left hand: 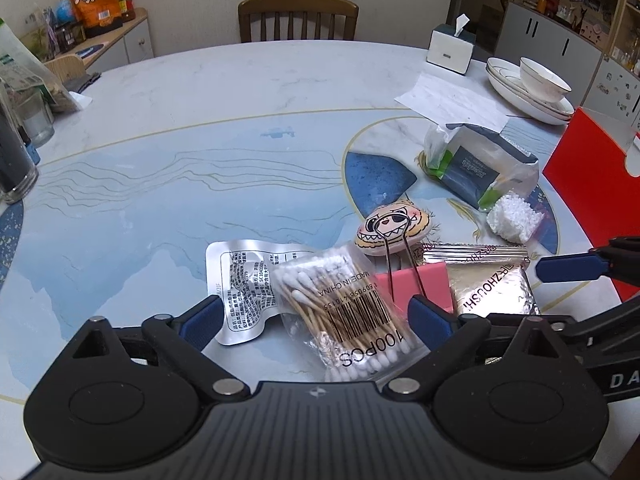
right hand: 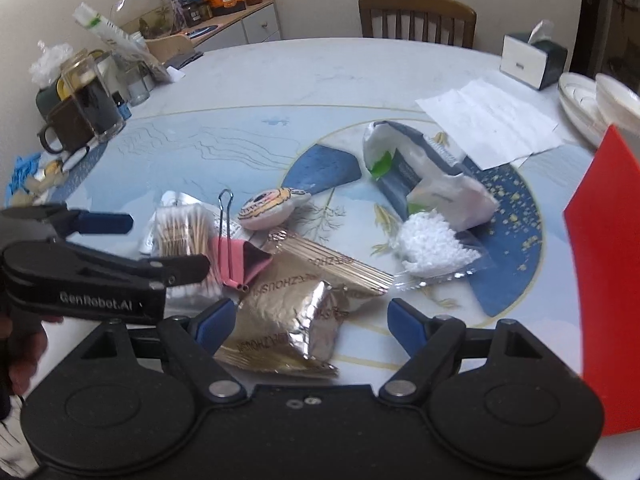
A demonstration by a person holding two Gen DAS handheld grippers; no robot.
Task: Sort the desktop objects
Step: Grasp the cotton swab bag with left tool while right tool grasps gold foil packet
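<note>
A clear bag of cotton swabs (left hand: 344, 304) lies between the fingers of my left gripper (left hand: 316, 316), which is open, its pads off the bag. Beside the bag lie a silver sachet (left hand: 240, 280), a pink binder clip (left hand: 416, 284) and a cartoon-face plush (left hand: 394, 228). My right gripper (right hand: 310, 316) hangs open over a crumpled gold foil packet (right hand: 288, 320) without gripping it. A toothpick packet (right hand: 332, 260) and a bag of white beads (right hand: 432, 244) lie just beyond. One right fingertip (left hand: 568, 268) shows in the left wrist view.
A tissue pack (left hand: 480, 164) and a paper sheet (left hand: 444, 96) lie further back. A red box (right hand: 608, 260) stands at the right edge. Stacked bowls (left hand: 532, 84), a tissue box (left hand: 450, 48), glass jars (right hand: 96, 96) and a chair (left hand: 298, 20) ring the round table (left hand: 200, 128).
</note>
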